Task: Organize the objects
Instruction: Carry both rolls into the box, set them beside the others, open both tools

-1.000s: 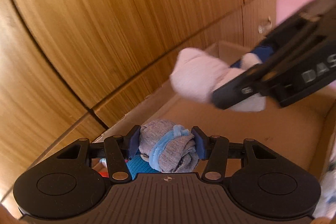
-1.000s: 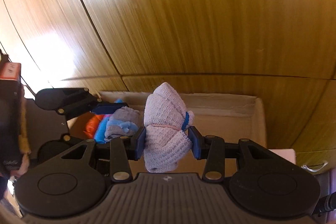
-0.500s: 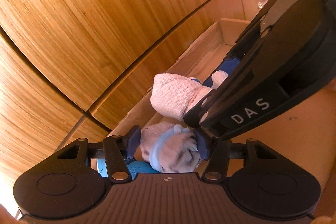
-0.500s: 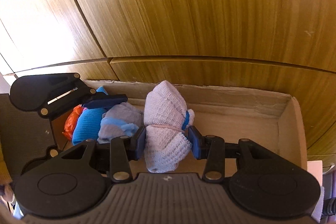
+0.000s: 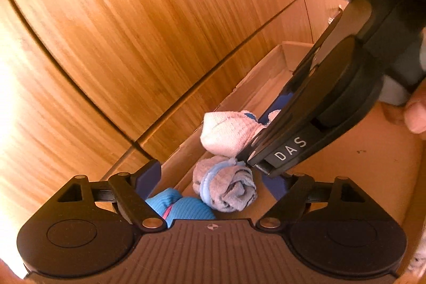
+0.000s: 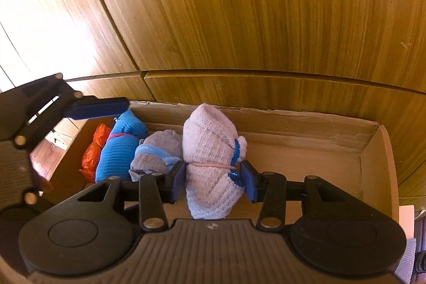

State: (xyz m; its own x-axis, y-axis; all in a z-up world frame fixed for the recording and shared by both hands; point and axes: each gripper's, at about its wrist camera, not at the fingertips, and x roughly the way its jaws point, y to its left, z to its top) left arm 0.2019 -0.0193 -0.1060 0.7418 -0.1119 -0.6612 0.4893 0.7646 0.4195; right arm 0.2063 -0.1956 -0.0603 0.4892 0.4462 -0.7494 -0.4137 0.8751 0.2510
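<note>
the right gripper (image 6: 213, 178) was clamped on a pale pink knitted sock roll with blue trim (image 6: 211, 164), its blue pads (image 6: 177, 181) pressing both sides of the bundle at the thin pink band around its middle. the roll stood upright inside a shallow brown cardboard box (image 6: 372, 159), low over the floor of it (whether it touched the bottom could not be told). just beside it to the left lay a grey sock roll with a light blue cuff (image 6: 155, 151), then a bright blue ribbed sock roll (image 6: 119, 148), then an orange crumpled item (image 6: 93, 151) at the box's left end, all in one row along the back wall.

the left gripper (image 5: 215, 178) was spread wide, holding nothing, its blue pads (image 5: 149, 176) well apart on either side of the grey roll (image 5: 226, 185), which lay free in the box (image 5: 372, 164). the right gripper's black body (image 5: 314, 129) crossed that view, with the pink roll (image 5: 229, 131) at its tip. behind the box rose a wall of wood-grain cabinet panels (image 6: 266, 4).
</note>
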